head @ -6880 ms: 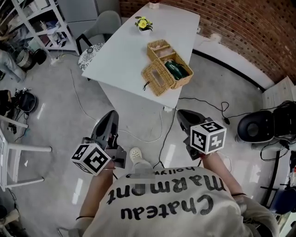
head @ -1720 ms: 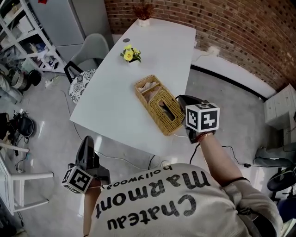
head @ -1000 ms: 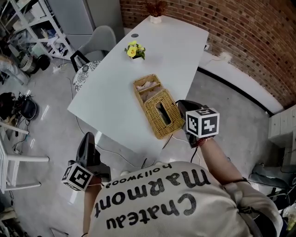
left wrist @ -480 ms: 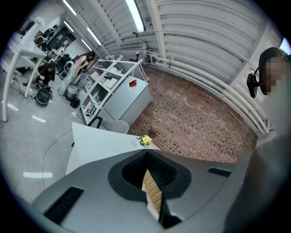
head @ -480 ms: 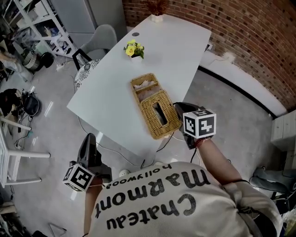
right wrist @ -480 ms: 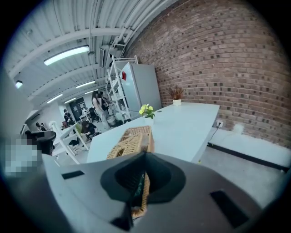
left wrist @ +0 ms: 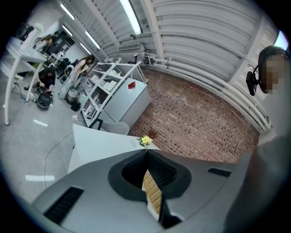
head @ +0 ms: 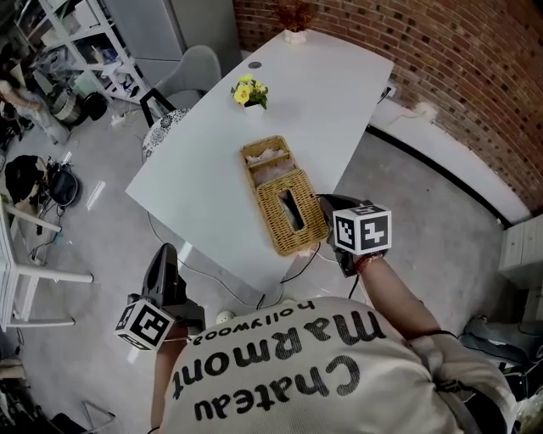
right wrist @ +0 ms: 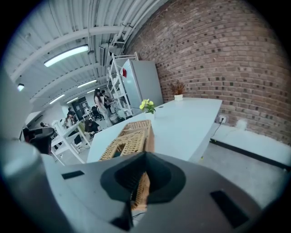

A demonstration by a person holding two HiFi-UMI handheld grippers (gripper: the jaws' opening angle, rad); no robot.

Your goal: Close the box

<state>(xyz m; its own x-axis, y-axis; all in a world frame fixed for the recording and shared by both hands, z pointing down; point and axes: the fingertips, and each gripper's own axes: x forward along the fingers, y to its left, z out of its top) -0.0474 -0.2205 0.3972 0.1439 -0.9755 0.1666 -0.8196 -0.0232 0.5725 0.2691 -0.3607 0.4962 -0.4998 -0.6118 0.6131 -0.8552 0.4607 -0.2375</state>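
1. Near the front edge of the white table (head: 335,93), the wicker box (head: 270,182) is seen lying lengthwise. Its slotted lid (head: 293,212) is laid flat over the nearer compartment.
2. The farther compartment is uncovered, and pale contents (head: 265,159) are seen in it; what they are cannot be told.
3. The right gripper (head: 325,206) is held just beside the box's near right corner and is pointed downward at a slant. Whether the box is touched cannot be told. Its jaws are pressed together, and nothing is pinched between them.
4. The left gripper (head: 166,254) is held low at the person's left, off the table and well apart from the box, over the grey floor (head: 102,246). Its jaws are likewise closed on each other, with nothing gripped.
5. A small pot of yellow flowers (head: 250,91) is set farther along the table, beyond the box, and a potted plant (head: 294,20) is placed at the far end.
6. A grey chair (head: 191,72) is placed at the table's left side, and a brick wall (head: 475,68) is seen to the right.
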